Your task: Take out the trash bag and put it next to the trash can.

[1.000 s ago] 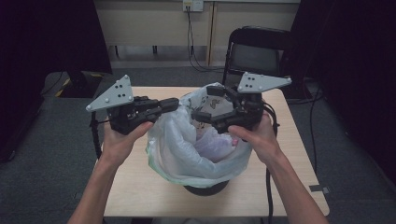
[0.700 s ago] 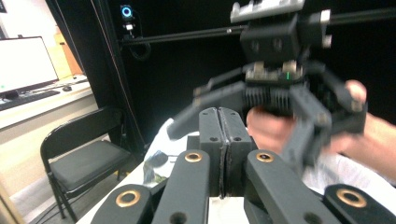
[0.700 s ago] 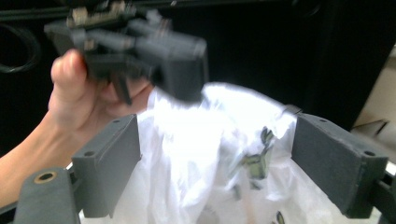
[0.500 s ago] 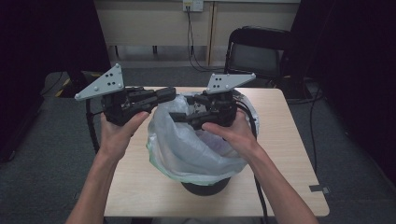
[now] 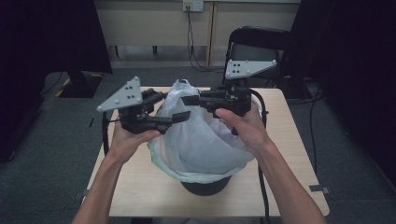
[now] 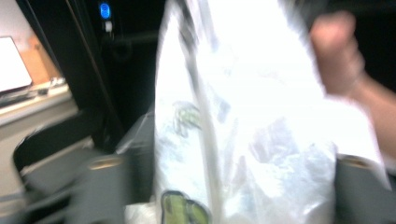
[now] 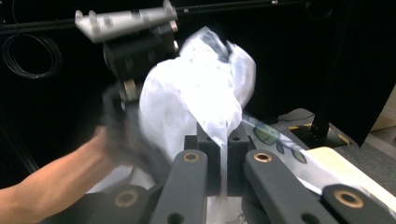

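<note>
Right gripper (image 7: 223,140): just clamped on white plastic bag (image 5: 201,135) | left gripper (image 5: 175,109): jaws parting, bag between, unpinched

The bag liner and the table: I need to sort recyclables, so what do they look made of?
Bag liner: thin, translucent whitish plastic film, judging by crinkles and contents showing through. Table: light wood-look top, matte; possibly laminate rather than solid wood.

- Left tool (image 5: 180,116): black body, grey three-cornered plate dotted with dark screws.
- Right tool (image 5: 190,99): black linkage arms with brass-coloured pivot pins, black cable trailing.
- Forearms bare, no sleeves.
</note>
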